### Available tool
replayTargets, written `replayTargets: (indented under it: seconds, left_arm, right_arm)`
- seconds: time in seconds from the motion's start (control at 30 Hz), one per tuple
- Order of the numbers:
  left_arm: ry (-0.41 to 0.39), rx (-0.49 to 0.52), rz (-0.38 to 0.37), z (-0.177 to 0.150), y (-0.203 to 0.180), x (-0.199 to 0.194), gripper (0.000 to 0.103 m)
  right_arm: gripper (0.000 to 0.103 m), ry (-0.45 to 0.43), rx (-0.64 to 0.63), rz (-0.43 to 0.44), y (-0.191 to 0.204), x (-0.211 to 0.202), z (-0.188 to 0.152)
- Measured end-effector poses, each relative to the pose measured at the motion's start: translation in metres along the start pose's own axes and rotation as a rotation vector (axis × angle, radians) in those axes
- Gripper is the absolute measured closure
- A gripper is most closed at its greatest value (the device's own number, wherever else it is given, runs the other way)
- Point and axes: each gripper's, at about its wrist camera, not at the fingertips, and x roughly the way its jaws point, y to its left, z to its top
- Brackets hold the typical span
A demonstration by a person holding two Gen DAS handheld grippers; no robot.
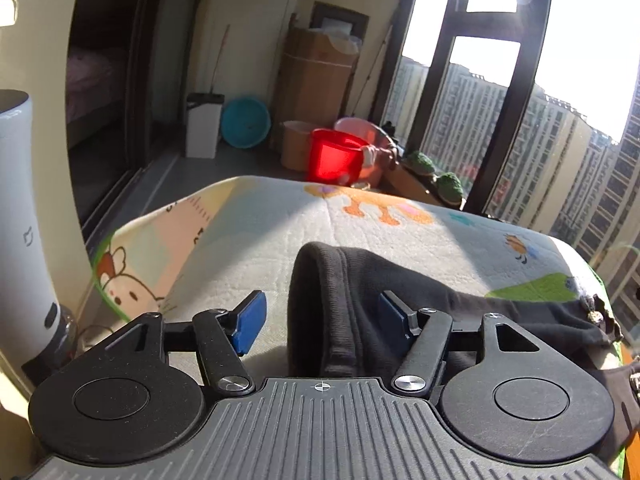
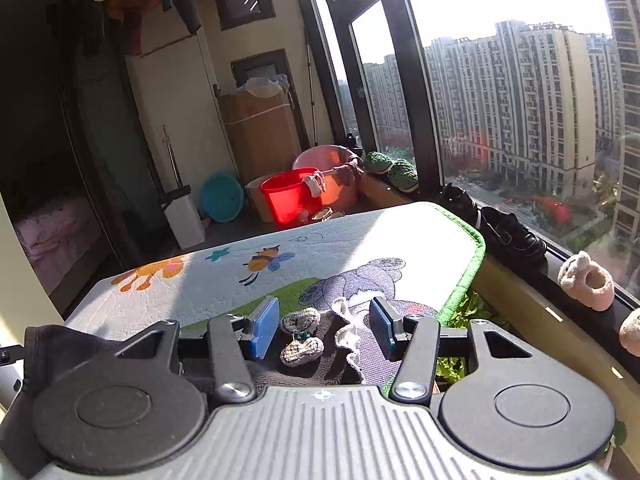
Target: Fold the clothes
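On a sunlit balcony high above a block of apartment towers, a cartoon-printed play mat (image 1: 248,240) covers the work surface where a black garment (image 1: 340,304) is being folded. At the left of the scene stands a white air purifier (image 1: 16,208), close against the mat's near-left corner. The left gripper (image 1: 320,320) hangs over the garment's rolled, ribbed edge with its blue pads spread and pressing on nothing; the cloth bulges up between them, its right side against the right pad, which suggests a fold just laid down or a fresh grasp being lined up. The garment stretches right across the mat's near side, ending in a trimmed corner with small crocheted ornaments (image 2: 302,336). There the right gripper (image 2: 324,328) is likewise released, jaws parted on either side of the ornaments, likely placed to square that end. Farther off, a red bucket (image 2: 286,196) sits on the floor beyond the mat.
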Motion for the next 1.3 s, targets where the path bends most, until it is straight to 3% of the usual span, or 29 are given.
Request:
replayTargets:
  seconds: [0.17,0.2,0.23,0.27,0.33,0.47,0.5,0.57,0.6,0.63,0.7,0.77,0.8,0.83,0.87,0.93,1.07,1.17,1.3]
  left_arm:
    - [0.033,0.027,0.009,0.004,-0.008,0.012,0.032]
    - [0.034,0.045,0.019,0.003,-0.012,0.017,0.037]
    - [0.034,0.065,0.028,0.002,-0.015,0.021,0.047]
    - [0.029,0.082,0.038,0.002,-0.017,0.025,0.050]
    - [-0.005,0.098,0.058,0.003,-0.018,0.026,0.065]
    - [-0.126,0.054,0.137,0.011,-0.004,0.008,0.067]
    - [-0.135,0.039,0.125,0.013,0.001,0.003,0.067]
    - [-0.102,0.032,0.019,0.014,0.003,-0.003,0.067]
    - [-0.070,0.039,-0.035,0.013,0.001,-0.003,0.063]
    - [-0.036,0.052,-0.071,0.012,-0.004,0.001,0.061]
    - [0.021,0.078,-0.092,0.006,-0.016,0.012,0.060]
    - [0.049,0.105,-0.069,0.002,-0.024,0.022,0.058]
    - [0.065,0.112,-0.056,0.001,-0.026,0.027,0.055]
    - [0.081,0.115,-0.049,-0.001,-0.027,0.031,0.055]
    - [0.097,0.116,-0.045,-0.002,-0.026,0.033,0.055]
    - [0.122,0.134,-0.044,-0.005,-0.024,0.036,0.054]
    - [0.099,0.132,-0.024,-0.012,-0.013,0.026,0.054]
    - [0.012,0.073,-0.011,-0.003,-0.002,0.005,0.055]
    - [-0.021,0.090,-0.161,0.004,-0.012,-0.012,0.042]
  right_arm:
    - [0.052,0.103,0.023,0.023,0.005,0.031,-0.008]
    - [0.059,0.128,0.008,0.035,0.010,0.038,-0.011]
    - [0.091,0.147,-0.006,0.046,0.015,0.043,-0.013]
    - [0.102,0.153,-0.015,0.048,0.019,0.044,-0.015]
    - [0.103,0.122,-0.037,-0.001,0.022,0.042,-0.016]
    - [0.103,0.048,-0.084,-0.136,0.009,0.028,-0.011]
    - [0.102,0.046,-0.094,-0.135,0.006,0.024,-0.011]
    - [0.099,0.051,-0.069,-0.086,0.002,0.021,-0.010]
    - [0.090,0.053,-0.050,-0.063,0.002,0.022,-0.010]
    - [0.071,0.055,-0.031,-0.041,0.002,0.023,-0.011]
    - [0.052,0.074,-0.012,-0.026,0.004,0.034,-0.014]
    - [0.054,0.131,0.008,-0.007,0.007,0.045,-0.022]
    - [0.066,0.145,-0.007,-0.008,0.010,0.047,-0.025]
    - [0.094,0.150,-0.035,-0.013,0.014,0.047,-0.028]
    - [0.099,0.152,-0.045,-0.012,0.015,0.045,-0.030]
    - [0.100,0.146,-0.044,-0.026,0.012,0.038,-0.032]
    - [0.102,0.057,-0.148,-0.228,-0.002,0.023,-0.033]
    - [0.101,0.000,-0.002,-0.165,-0.031,-0.001,-0.021]
    - [0.090,-0.018,0.045,-0.118,-0.037,-0.022,-0.020]
